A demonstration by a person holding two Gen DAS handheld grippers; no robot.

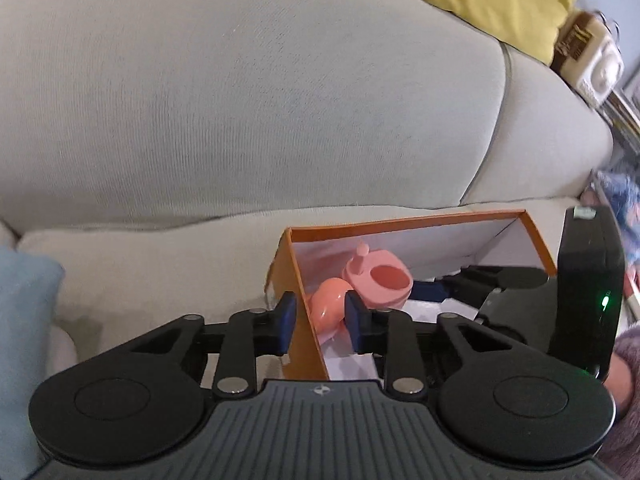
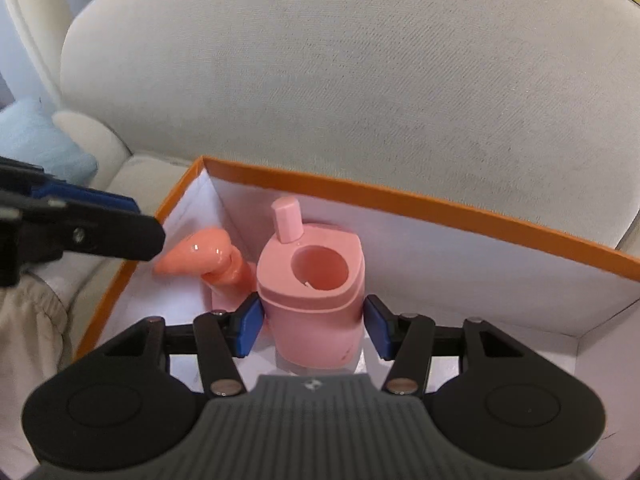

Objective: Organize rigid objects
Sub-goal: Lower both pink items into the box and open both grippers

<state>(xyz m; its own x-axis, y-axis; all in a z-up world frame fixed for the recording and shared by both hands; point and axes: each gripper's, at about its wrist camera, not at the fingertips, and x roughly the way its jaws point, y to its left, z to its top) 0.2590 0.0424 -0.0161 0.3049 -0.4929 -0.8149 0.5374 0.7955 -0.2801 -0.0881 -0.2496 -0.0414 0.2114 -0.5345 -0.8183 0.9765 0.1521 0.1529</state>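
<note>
While the orange box sits on the sofa seat, the right claw straddles the upright pink cup inside it, pads seemingly just off its sides. The left claw straddles the box wall, narrowly parted, apparently gripping nothing, near a glossy pink piece.

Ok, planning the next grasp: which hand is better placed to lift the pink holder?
Probably right: the right tongs bracket the pink holder, while the left tongs straddle the orange box wall.
</note>
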